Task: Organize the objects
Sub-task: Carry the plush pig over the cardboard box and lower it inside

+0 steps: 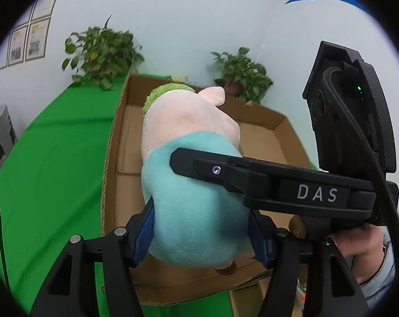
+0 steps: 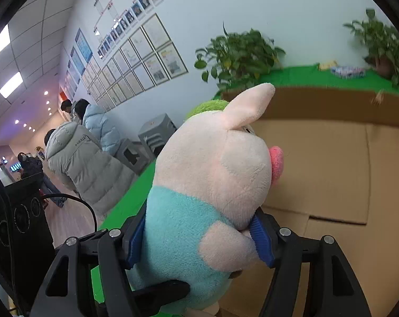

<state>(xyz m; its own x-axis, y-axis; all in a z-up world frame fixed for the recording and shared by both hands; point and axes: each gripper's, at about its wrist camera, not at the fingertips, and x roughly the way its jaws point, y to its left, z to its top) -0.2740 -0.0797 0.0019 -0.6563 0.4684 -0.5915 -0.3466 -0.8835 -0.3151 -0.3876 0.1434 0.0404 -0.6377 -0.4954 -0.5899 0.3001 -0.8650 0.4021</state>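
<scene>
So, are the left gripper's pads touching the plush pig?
Touching. In the left wrist view, the left gripper has its blue pads pressed into both sides of the plush pig, denting its teal body, with no gap showing.

Fuzzy cloth plush pig [image 1: 189,185] — matt cardboard box [image 1: 265,132]

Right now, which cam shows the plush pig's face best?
Right wrist view. The plush pig is seen side-on there, with its pink snout and one ear clear against the cardboard box. The left wrist view shows only the back of its head and teal body, partly crossed by the right tool.
</scene>
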